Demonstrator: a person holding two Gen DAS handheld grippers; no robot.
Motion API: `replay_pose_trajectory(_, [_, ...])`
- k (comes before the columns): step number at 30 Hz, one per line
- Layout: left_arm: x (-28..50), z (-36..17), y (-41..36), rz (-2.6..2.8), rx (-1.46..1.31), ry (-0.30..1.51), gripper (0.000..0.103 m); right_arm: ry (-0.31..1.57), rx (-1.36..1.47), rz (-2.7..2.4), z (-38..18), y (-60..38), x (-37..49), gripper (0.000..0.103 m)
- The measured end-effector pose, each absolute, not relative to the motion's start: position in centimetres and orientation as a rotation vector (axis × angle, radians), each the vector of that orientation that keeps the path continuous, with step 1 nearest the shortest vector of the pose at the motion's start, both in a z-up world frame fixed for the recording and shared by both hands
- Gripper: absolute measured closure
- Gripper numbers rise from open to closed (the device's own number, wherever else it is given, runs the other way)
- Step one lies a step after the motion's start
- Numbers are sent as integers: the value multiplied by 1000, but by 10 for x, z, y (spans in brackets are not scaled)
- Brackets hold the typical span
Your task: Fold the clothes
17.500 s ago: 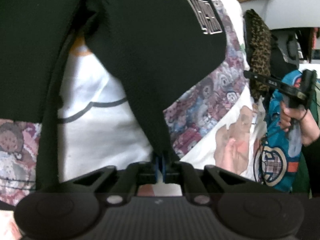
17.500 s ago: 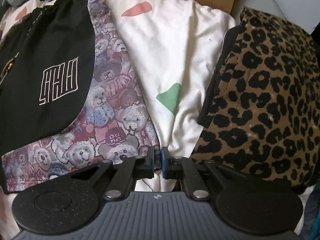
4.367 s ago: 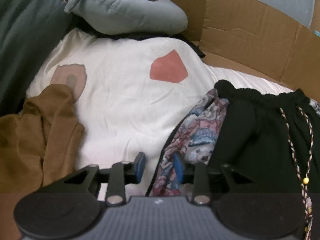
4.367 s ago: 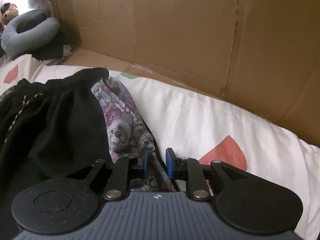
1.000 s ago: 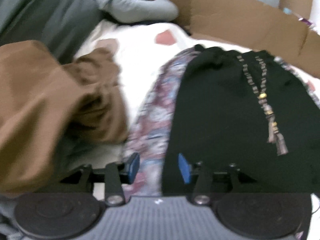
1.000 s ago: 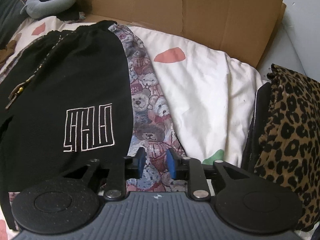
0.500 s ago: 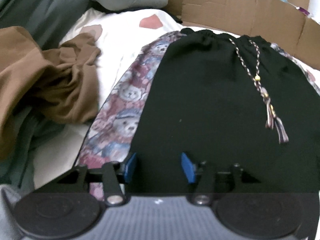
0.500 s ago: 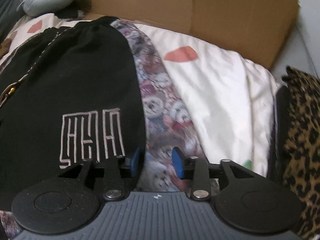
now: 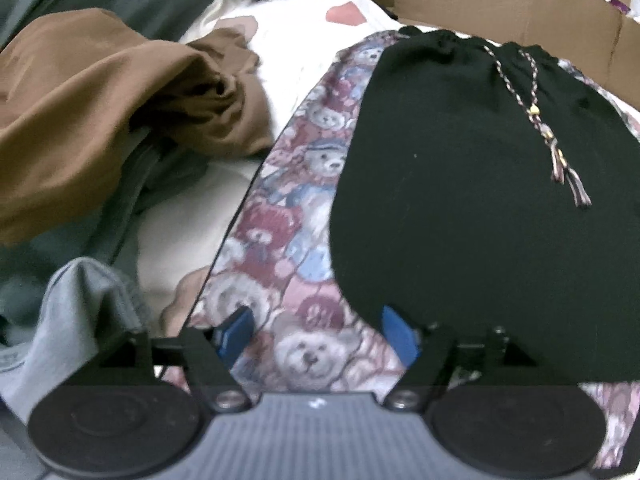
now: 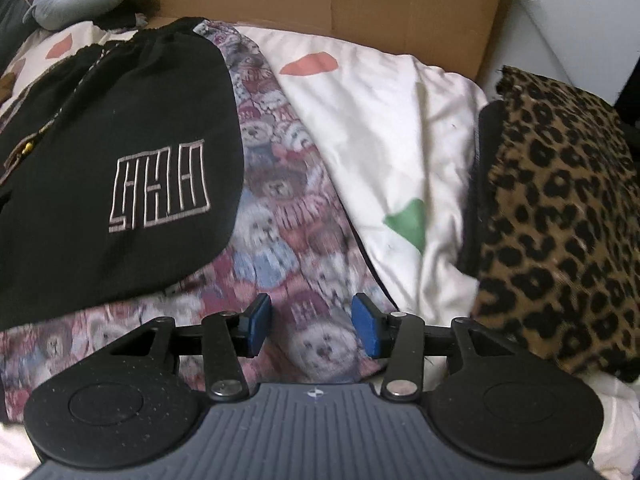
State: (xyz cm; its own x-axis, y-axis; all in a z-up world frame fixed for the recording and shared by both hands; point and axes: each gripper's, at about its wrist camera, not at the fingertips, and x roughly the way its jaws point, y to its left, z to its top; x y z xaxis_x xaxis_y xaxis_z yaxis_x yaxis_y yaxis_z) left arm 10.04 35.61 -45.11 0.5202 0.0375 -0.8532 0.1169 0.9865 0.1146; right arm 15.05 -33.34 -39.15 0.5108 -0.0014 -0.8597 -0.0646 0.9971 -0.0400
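black shorts [image 9: 460, 184] lying flat on the bear-print garment [image 9: 296, 216], not yet folded over; left tool [image 9: 316, 334] and right tool [image 10: 312, 330] both released, empty, at its near edge.

- Black shorts [image 9: 460, 184] cover the middle of the teddy-bear cloth [image 9: 288, 216], so only its side strips show in both wrist views
- Left wrist view: the shorts run behind the gripper body at the bottom, hem out of sight; the right blue pad [image 9: 398, 334] is partly tucked under their edge
- Brown garment [image 9: 92, 96] is cut off at the left edge and hides part of the grey-green fabric [image 9: 132, 196] beneath it
- Right wrist view: the leopard-print item [image 10: 560, 216] runs off the right edge, and the drawstring [image 10: 28, 146] is too blurred to read
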Motion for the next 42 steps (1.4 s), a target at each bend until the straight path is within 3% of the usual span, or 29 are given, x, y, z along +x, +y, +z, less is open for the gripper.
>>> replay_pose_trajectory(23, [68, -416, 439, -20, 169, 1075, 35, 1005, -12, -35, -341, -329, 122, 53])
replay_pose_trajectory(29, [66, -408, 449, -16, 127, 1053, 45, 979, 11, -7, -330, -317, 122, 53])
replay_pose_trajectory(42, [67, -400, 445, -45, 109, 988, 48, 1017, 48, 93, -352, -273, 136, 53])
